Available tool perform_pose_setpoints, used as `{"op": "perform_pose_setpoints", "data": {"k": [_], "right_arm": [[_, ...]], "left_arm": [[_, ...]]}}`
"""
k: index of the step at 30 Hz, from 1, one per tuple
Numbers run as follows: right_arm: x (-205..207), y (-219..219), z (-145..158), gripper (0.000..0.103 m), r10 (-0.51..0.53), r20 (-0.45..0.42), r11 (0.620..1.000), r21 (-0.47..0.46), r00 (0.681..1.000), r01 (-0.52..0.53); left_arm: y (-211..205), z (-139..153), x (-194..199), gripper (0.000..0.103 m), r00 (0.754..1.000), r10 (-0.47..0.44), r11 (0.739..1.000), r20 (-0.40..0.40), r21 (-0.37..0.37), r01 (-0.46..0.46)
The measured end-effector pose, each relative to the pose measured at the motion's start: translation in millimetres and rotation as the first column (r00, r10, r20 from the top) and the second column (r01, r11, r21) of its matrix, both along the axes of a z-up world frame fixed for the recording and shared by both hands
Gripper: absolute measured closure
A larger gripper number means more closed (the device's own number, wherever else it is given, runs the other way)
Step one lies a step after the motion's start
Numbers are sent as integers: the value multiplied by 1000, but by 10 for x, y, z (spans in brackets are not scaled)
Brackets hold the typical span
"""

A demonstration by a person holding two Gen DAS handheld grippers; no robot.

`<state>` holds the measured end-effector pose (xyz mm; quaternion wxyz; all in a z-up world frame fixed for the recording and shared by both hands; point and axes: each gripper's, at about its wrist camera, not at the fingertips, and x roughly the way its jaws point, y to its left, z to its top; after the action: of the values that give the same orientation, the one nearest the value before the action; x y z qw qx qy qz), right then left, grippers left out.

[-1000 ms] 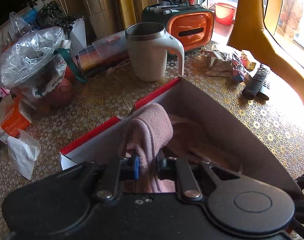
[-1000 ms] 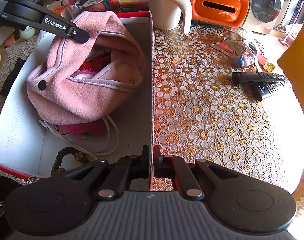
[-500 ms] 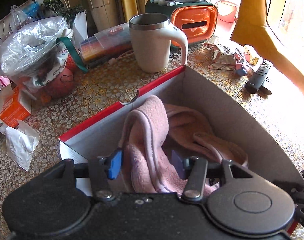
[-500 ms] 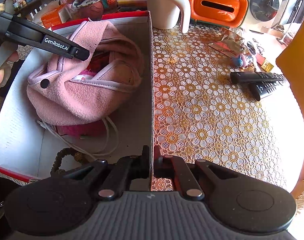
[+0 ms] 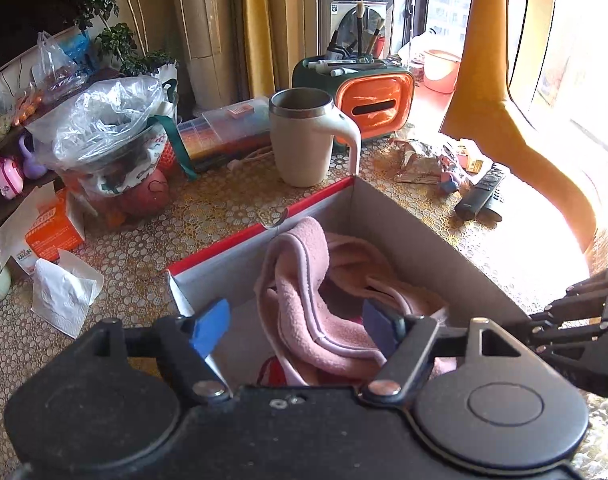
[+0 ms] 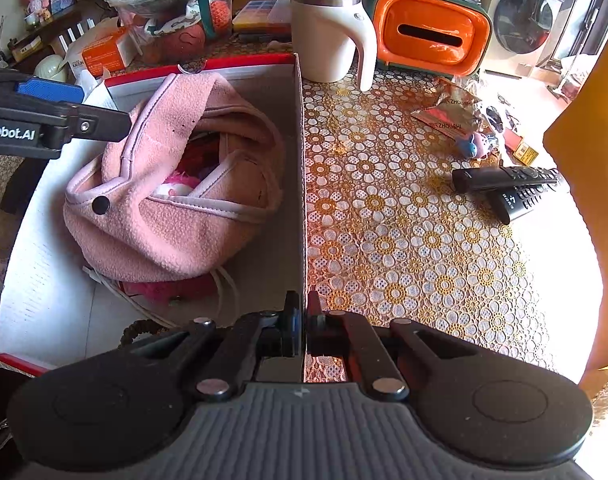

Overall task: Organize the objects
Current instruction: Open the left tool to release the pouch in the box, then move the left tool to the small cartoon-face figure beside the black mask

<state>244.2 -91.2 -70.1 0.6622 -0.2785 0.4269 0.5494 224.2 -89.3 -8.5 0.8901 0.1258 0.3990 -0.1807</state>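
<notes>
A pink fleece bag (image 5: 304,292) (image 6: 175,208) lies inside a cardboard box with a red rim (image 5: 263,232) (image 6: 299,160). White cord and something red show under it. My left gripper (image 5: 293,326) hovers over the bag's near end. Its jaws are opening, the bag's folded edge rises between the blue pads, and neither pad presses on it. In the right wrist view the left gripper (image 6: 91,108) sits at the box's left side beside the bag's flap. My right gripper (image 6: 299,328) is shut on the box's right wall.
A cream mug (image 5: 304,136) (image 6: 328,32) and an orange tissue holder (image 5: 376,104) stand behind the box. Two remotes (image 6: 508,184) and snack wrappers (image 6: 448,112) lie to the right on the lace cloth. A plastic-covered basket (image 5: 103,136) and tissues (image 5: 63,296) sit left.
The left gripper let go of the pink bag's flap, its jaws spread wide, and it drew back and up. The flap sank a little. The right gripper stayed clamped on the wall.
</notes>
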Motion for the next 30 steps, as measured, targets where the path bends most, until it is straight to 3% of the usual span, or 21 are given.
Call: {"op": "perform_pose_setpoints", "data": {"k": [10,17,30], "right_arm": [[156,90,41,101,-35,-87,999,-36,996,32],[93,181,109,101,9,-42,997,-80,999,-13],[3,261,180,102,85,14,987,-136,996,-82]], "left_arm": [[671,274,-464,25,993,81,996,87,-45,-78],[1100,299,-655,25,981,166,984,98,-81,-158],[1436,66,-652,25,971,190,982,147,-26,-188]]}}
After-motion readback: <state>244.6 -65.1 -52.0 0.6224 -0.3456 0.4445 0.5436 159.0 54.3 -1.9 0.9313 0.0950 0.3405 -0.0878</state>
